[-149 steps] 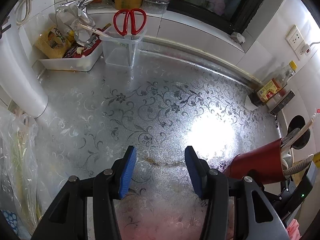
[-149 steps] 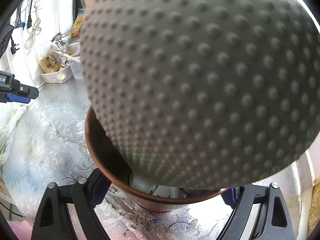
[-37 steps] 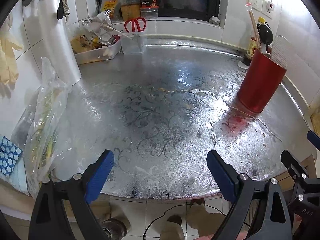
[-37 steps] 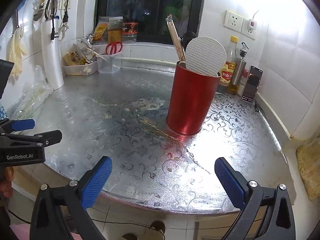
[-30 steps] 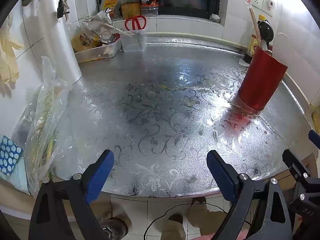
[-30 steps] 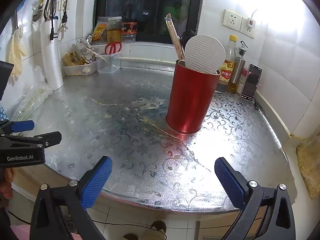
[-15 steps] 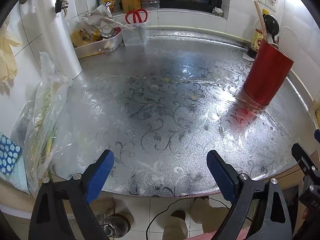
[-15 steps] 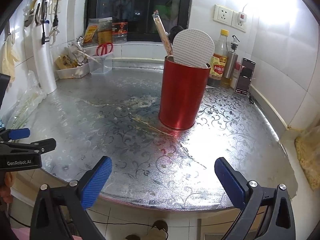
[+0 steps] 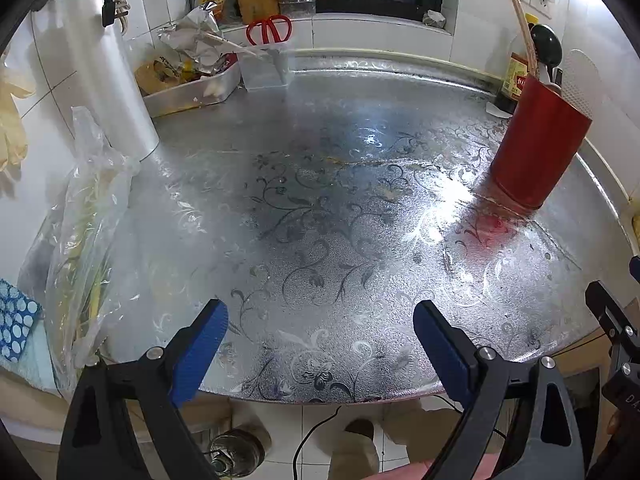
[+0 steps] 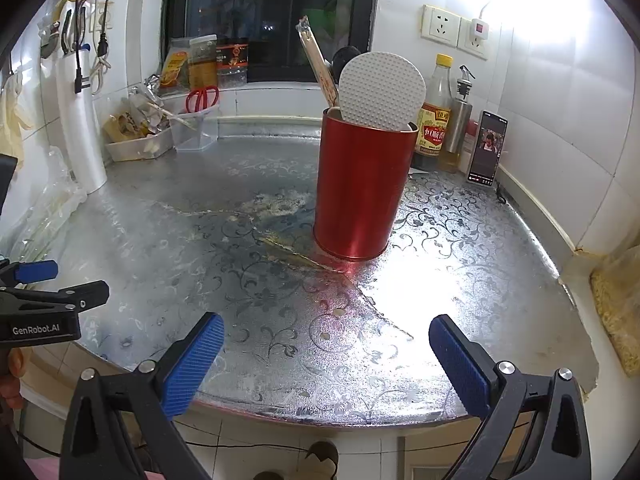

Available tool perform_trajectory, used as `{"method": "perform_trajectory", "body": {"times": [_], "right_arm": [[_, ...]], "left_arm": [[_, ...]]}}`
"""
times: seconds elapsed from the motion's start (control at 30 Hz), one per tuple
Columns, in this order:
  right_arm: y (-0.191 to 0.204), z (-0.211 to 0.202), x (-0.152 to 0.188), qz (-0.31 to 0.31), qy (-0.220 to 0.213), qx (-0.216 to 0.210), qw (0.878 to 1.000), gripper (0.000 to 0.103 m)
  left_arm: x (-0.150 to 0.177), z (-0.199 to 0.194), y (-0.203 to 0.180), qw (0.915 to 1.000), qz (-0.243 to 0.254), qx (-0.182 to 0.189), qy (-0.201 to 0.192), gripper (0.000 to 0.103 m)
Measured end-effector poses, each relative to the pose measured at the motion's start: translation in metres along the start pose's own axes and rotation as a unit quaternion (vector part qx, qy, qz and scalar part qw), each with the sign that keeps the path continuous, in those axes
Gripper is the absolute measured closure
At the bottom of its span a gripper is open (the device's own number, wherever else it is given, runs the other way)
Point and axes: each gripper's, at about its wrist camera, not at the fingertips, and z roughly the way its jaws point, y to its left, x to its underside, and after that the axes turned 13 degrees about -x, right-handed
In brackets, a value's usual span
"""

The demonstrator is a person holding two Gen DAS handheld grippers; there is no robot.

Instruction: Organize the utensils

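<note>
Tongs: your left tongs [image 9: 320, 334] and right tongs [image 10: 326, 344] gape wide, both empty, at the bench [image 10: 248, 264] edge.
Utensils: standing in the red holder [image 10: 360, 188], mid-bench.
Handling: likely light, rigid, slick; pinch the dimpled paddle [image 10: 382, 92] below its head.

Two fisheye views, each looking forward along a hand-held tool from just past the front edge of the counter [image 9: 320, 208]. The left view sits higher and tilts down over the whole silver surface toward the back window, with the red holder [image 9: 540, 148] far to its right. The right view sits lower and more level, facing the same red holder [image 10: 360, 192] near its centre. Both share the counter, the holder and the red scissors [image 9: 269, 29] at the back.
</note>
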Motion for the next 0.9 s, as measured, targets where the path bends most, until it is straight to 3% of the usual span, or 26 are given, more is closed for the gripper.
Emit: {"method": "perform_trajectory", "body": {"times": [0.9], "right_arm": [[-0.004,0.008,-0.001,0.005,0.006,0.011,1.0,0.0]], "left_arm": [[-0.007,0.009,-0.009,0.9999,0.012,0.012,0.001,0.009]]}}
